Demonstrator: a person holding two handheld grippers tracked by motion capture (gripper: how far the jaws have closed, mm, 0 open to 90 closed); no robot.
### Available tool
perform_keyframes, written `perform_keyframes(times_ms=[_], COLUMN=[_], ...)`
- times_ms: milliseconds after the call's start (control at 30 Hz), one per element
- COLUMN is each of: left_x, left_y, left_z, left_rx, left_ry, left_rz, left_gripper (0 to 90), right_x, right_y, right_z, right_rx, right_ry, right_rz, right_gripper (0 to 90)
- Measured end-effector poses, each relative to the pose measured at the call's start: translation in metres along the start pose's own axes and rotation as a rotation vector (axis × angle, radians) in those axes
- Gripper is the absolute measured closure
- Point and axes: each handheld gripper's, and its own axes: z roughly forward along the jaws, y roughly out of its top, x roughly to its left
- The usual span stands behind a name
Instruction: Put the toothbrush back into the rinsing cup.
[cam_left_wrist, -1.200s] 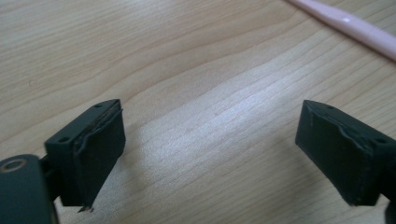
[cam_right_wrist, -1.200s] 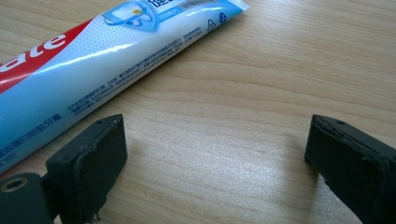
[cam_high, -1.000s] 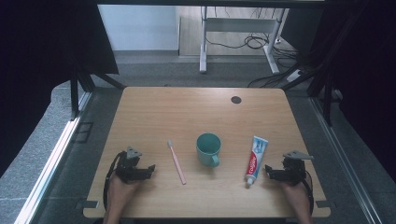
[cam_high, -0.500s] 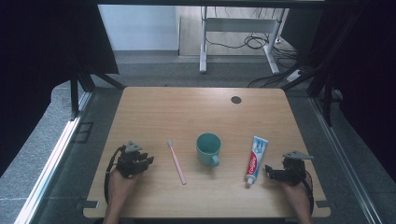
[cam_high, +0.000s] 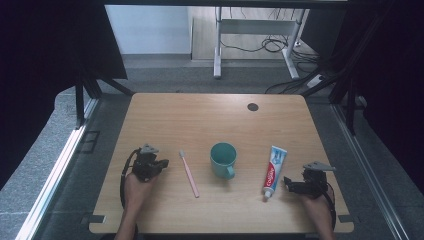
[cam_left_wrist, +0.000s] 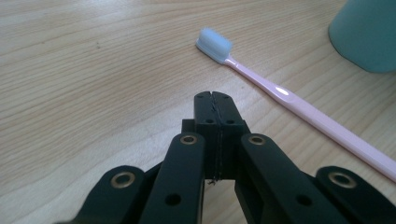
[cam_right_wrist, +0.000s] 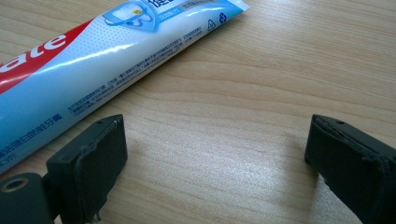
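- The left gripper (cam_left_wrist: 215, 100) has its two black jaws pressed together with nothing between them; they have just been closing. Its tips hover over bare wood just short of the toothbrush.
- The left gripper view shows the toothbrush (cam_left_wrist: 285, 95) close up: a pink handle and a pale blue bristle head, lying flat on the table (cam_left_wrist: 84, 70), with the head beyond the jaw tips and the handle running away to one side.
- The same view catches a corner of the teal cup (cam_left_wrist: 366, 32), beyond the toothbrush.
- In the high view the left gripper (cam_high: 162, 164) lies just beside the toothbrush (cam_high: 189, 173), on the side away from the cup (cam_high: 223, 159). The cup stands upright between the toothbrush and the toothpaste tube.
- The right gripper (cam_right_wrist: 219, 163) has its jaws wide apart, holding nothing, with bare wood between them.
- The right gripper view shows the toothpaste tube (cam_right_wrist: 93, 70) lying flat just past one jaw; whether it touches that jaw I cannot tell.
- From above, the right gripper (cam_high: 287, 184) is near the cap end of the toothpaste tube (cam_high: 273, 167), on the side away from the cup.
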Motion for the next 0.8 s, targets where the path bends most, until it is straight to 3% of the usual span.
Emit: perform_keyframes(times_ms=[800], left_x=[-0.02], left_y=[0.019], left_z=[0.043], left_rx=[0.029], left_ry=[0.0], left_rz=[0.011], left_gripper=[89.9], right_x=[0.0], right_y=[0.0], right_z=[0.0], right_rx=[0.0], right_ry=[0.003], right_rz=[-0.002], right_gripper=[5.3])
